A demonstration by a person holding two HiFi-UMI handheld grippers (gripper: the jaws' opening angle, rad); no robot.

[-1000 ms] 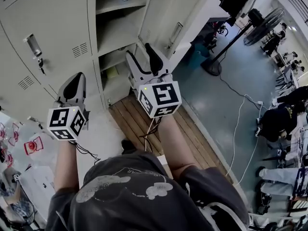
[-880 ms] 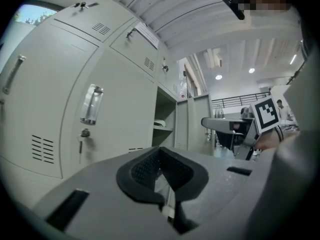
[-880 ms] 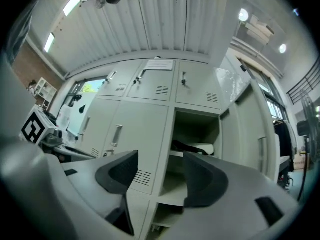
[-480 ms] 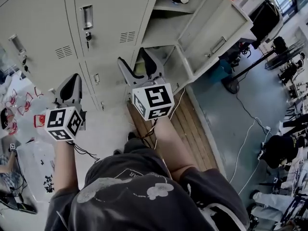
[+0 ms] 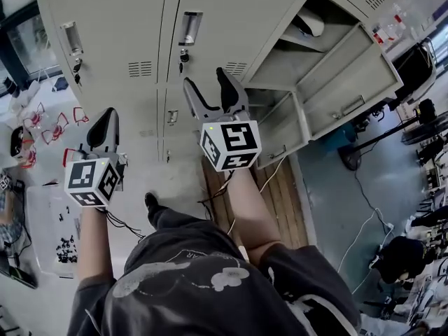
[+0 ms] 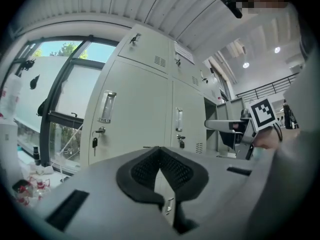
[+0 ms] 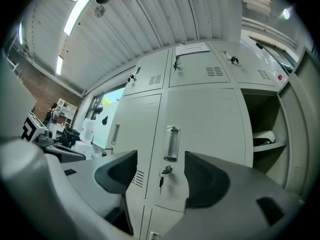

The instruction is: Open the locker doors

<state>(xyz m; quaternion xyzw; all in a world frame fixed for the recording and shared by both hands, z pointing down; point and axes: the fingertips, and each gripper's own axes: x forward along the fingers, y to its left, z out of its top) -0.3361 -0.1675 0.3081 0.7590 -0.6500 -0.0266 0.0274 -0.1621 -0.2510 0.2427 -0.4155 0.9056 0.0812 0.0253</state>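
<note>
Head view, closed locker doors (image 5: 224, 26) now ahead, left gripper (image 5: 110, 115) fingers (image 5: 103, 130) together, right gripper (image 5: 205, 77) just spread, empty.

Even indoor light — ceiling strip (image 7: 76, 16) glares, window (image 6: 75, 49) bright; fisheye edges dark, bent.

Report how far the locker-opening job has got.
Done: the right locker stands open, its open door swung out. In hand: the right gripper, its jaws just opened with nothing between them, faces the handle of the closed middle door without touching it. The left gripper is shut and empty. Left to do: the middle door and the closed left door.
</note>
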